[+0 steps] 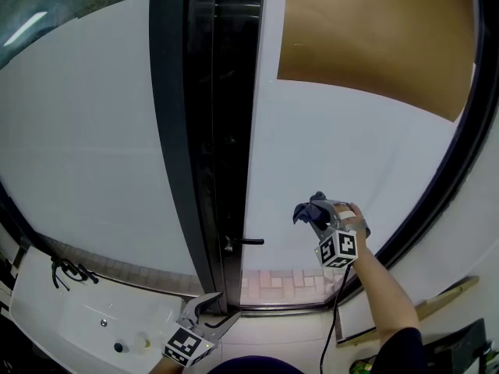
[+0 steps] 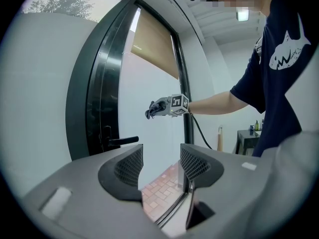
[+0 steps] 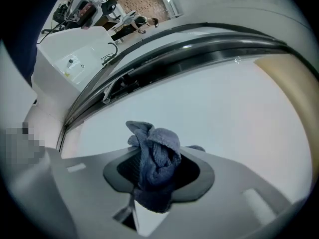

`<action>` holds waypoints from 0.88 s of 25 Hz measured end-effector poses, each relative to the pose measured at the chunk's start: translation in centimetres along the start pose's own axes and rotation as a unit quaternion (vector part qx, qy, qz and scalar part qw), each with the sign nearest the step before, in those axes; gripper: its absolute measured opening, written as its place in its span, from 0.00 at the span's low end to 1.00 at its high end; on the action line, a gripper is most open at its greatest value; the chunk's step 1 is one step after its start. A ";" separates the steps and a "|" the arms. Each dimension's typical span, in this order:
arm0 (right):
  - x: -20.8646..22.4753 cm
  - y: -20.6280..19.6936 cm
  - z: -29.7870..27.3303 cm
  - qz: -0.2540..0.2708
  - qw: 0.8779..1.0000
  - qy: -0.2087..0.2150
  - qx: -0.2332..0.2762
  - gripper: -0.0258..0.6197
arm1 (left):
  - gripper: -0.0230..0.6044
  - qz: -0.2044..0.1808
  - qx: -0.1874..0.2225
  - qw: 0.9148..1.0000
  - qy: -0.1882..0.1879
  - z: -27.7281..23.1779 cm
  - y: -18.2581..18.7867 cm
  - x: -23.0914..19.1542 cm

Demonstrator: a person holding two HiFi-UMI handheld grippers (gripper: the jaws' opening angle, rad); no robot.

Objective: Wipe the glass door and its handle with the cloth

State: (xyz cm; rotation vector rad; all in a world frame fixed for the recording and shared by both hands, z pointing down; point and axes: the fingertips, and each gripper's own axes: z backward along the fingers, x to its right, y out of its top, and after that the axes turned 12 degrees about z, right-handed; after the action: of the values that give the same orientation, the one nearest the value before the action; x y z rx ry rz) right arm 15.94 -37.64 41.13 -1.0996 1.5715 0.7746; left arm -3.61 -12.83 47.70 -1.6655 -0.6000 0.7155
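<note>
Right gripper [image 3: 157, 172] was clamped on the cloth [image 3: 155, 153], a blue-grey bunched rag. The wad stuck up out of the jaws, with a bit hanging below them. In the head view this gripper was held up at the glass door [image 1: 335, 146], on the frosted pane right of the dark frame [image 1: 199, 131]. It sat above and to the right of the handle [image 1: 248, 241]. The cloth was at the pane or just off it; actual contact could not be told. The person's bare right forearm [image 1: 382, 291] reached up to the gripper from the lower right.

Left gripper [image 2: 161, 166] was released, jaws apart with nothing between them. Through the gap only brick paving [image 2: 162, 183] and the door's bottom rail showed. It was held low near the foot of the door frame, below the handle and well apart from the right gripper.

The handle was a black lever sticking out from the frame edge, and neither gripper touched it. A tan blind [image 1: 374, 37] covered the top of the pane. A white bench [image 1: 47, 302] sat at lower left with a black tangled item [image 1: 70, 269] on it.
</note>
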 end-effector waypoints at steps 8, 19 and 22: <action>1.5 7.8 0.2 -0.029 0.997 -0.012 0.076 0.27 | 0.40 0.001 0.004 1.000 -0.003 0.4 0.5 0.3; 0.5 23.5 -5.7 0.095 0.980 0.017 0.172 0.27 | 0.40 0.002 0.004 1.000 0.029 2.6 -0.1 -0.7; -0.2 23.0 -6.9 0.109 0.980 0.018 0.164 0.27 | 0.40 0.010 0.004 0.999 0.040 3.0 0.0 -1.0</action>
State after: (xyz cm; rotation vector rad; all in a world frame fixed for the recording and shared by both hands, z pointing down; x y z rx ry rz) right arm -7.94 -35.01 42.11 -0.7130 1.7964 0.6116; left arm -6.49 -11.60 47.44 -1.6877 -0.5227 0.6614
